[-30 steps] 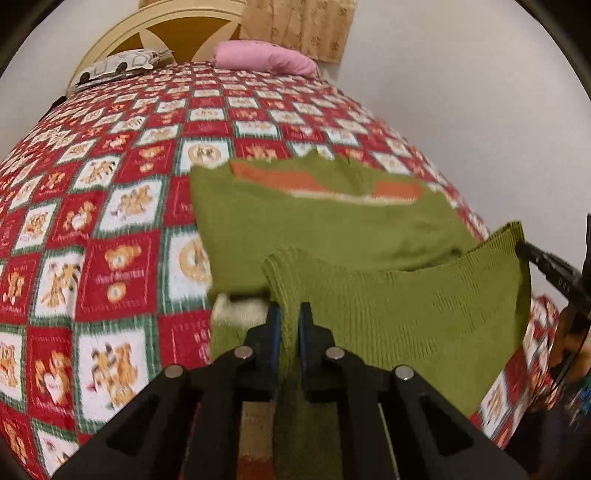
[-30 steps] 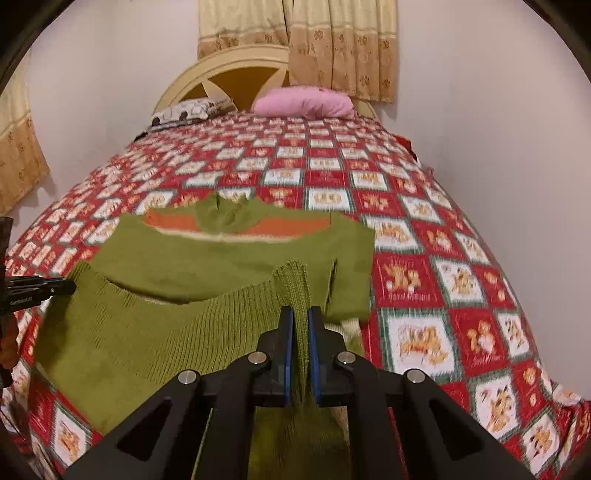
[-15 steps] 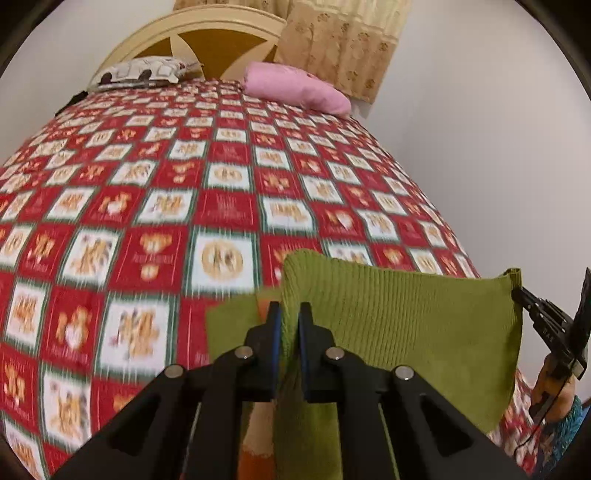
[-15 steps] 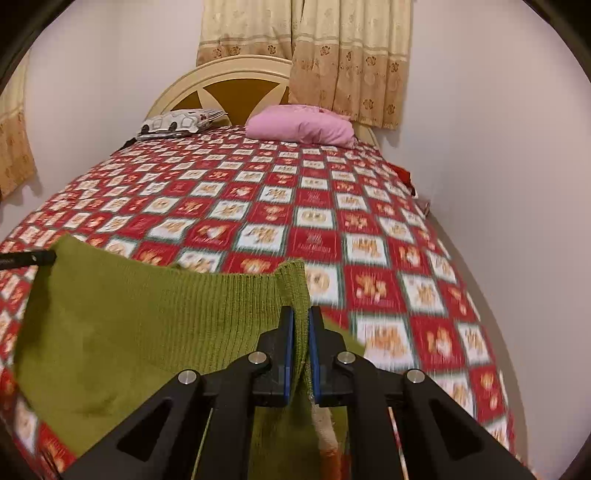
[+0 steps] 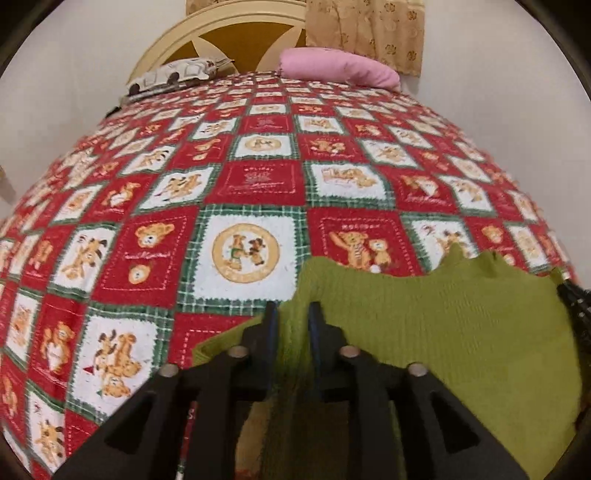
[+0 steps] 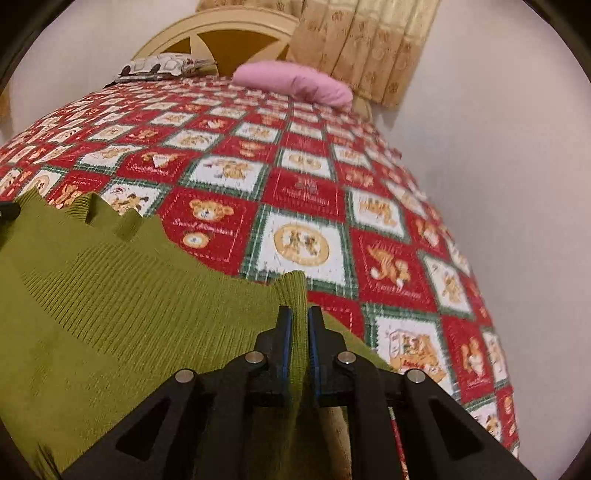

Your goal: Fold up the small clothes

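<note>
A green knit sweater (image 5: 443, 332) lies folded over on the red patchwork bedspread (image 5: 258, 177). My left gripper (image 5: 291, 314) is shut on the sweater's ribbed hem at its left corner, low over the bed. My right gripper (image 6: 300, 317) is shut on the hem's right corner; the sweater (image 6: 110, 314) stretches to the left of it. The right gripper's tip shows at the right edge of the left wrist view (image 5: 576, 295). The lower layers of the sweater are hidden under the top fold.
A pink pillow (image 5: 340, 70) and a patterned pillow (image 5: 177, 74) lie at the headboard (image 5: 236, 33). A white wall (image 6: 498, 147) runs along the bed's right side. Curtains (image 6: 369, 48) hang behind the pillow.
Both grippers carried the hem forward and down over the sweater's upper part. The orange stripe and collar are now covered, and the hem sits low near the bedspread.
</note>
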`<state>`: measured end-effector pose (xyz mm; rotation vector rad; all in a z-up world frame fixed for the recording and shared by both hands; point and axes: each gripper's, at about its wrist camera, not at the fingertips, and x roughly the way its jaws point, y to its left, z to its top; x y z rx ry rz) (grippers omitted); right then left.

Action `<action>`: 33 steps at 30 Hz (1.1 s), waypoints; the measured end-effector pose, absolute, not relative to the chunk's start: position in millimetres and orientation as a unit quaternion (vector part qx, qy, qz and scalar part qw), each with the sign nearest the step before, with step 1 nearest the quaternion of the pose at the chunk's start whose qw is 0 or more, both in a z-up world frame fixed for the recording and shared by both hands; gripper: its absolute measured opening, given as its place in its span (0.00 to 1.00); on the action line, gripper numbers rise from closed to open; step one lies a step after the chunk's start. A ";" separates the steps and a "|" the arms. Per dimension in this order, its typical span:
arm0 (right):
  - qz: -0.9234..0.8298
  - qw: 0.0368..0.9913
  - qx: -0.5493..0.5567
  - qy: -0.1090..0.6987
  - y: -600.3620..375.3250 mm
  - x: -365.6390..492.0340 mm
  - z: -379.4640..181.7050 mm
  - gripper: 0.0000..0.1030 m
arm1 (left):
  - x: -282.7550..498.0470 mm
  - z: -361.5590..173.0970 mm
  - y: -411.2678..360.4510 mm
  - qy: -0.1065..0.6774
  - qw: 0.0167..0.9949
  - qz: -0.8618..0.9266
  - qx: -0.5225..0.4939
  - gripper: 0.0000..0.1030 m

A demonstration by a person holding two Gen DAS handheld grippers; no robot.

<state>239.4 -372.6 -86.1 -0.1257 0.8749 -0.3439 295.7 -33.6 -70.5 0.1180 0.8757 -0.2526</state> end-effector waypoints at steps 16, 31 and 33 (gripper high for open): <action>-0.166 0.897 0.124 0.390 -373.9 61.8 -48.6 0.43 | 175.9 -36.1 20.4 0.412 0.893 -0.178 0.041 0.71; -0.209 0.869 0.136 0.428 -359.7 23.3 -88.5 0.07 | 163.7 -85.2 34.4 0.446 0.882 -0.154 0.015 0.92; -0.202 0.868 0.129 0.434 -358.3 24.4 -82.7 0.08 | 160.1 -83.4 33.6 0.445 0.881 -0.160 0.015 0.92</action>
